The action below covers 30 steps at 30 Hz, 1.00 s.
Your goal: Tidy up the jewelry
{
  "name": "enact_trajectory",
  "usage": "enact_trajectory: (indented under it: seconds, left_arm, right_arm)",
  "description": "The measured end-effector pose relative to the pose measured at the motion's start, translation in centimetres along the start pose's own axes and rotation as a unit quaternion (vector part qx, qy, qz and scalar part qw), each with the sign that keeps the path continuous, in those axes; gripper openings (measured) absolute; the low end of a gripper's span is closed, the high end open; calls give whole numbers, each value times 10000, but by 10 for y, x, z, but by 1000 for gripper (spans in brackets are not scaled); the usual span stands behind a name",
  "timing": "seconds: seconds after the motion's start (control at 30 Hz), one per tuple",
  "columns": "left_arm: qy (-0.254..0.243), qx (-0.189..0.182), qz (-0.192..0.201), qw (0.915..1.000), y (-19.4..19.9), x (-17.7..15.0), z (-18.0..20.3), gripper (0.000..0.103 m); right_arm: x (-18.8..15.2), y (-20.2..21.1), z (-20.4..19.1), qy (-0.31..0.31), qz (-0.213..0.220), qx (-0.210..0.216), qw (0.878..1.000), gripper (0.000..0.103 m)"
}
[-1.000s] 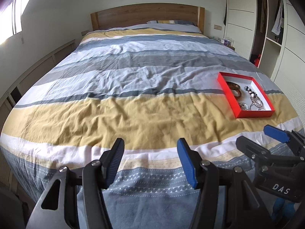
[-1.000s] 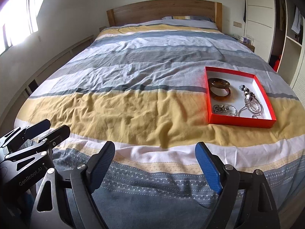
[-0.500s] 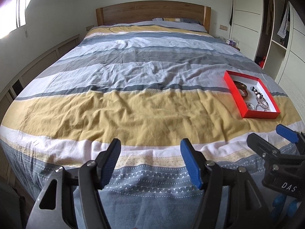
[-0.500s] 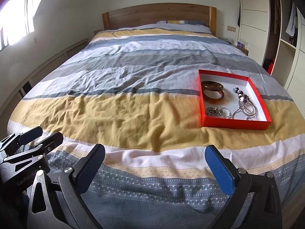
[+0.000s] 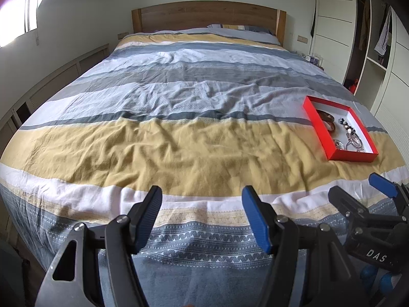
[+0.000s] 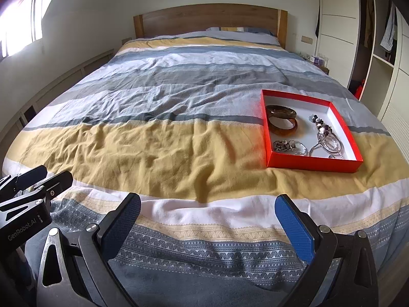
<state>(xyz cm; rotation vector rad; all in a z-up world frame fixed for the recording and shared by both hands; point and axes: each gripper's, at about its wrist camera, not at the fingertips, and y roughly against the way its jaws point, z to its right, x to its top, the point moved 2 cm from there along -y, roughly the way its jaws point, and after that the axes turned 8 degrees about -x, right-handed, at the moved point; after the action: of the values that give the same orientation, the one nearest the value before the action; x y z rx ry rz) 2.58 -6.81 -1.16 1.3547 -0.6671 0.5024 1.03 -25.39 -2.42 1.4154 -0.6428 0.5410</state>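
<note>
Both grippers hang over the foot edge of the bed (image 6: 179, 117), side by side, nothing between their pads. Left gripper (image 5: 202, 215): jaws have just been opening, now spread wide, empty. Right gripper (image 6: 208, 220): jaws likewise just opened, spread wide, empty. Red tray (image 6: 265, 133) lies flat on the striped duvet (image 5: 179, 148), near the bed's right edge, toward the foot. Inside the tray: two brown bangles (image 6: 282, 120) at the far left, silver chain pieces (image 6: 288, 147) at the near left, a beaded necklace (image 6: 323, 128) along the right.

Silver jewelry (image 5: 351, 142) in red box (image 5: 317, 130) tangled, pieces indistinguishable; near wall hides bangles (image 5: 328, 121) partly.
</note>
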Motion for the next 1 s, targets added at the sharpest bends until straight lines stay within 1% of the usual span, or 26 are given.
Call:
enact_trajectory:
  seconds: [0.17, 0.33, 0.47, 1.0]
  left_arm:
    - [-113, 145, 17, 9998, -1, 7, 1, 63]
    - [-163, 549, 45, 9983, -7, 10, -6, 63]
    - [6, 495, -68, 9987, -13, 8, -15, 63]
    - [148, 467, -457, 9978, -24, -3, -30, 63]
  right_arm:
    - [-2, -3, -5, 100, -23, -17, 9999, 102]
    - [-3, -6, -4, 94, -78, -7, 9999, 102]
    - [-3, -9, -7, 138, -114, -20, 9998, 102]
    - [-5, -15, -10, 161, -210, 14, 9996, 102]
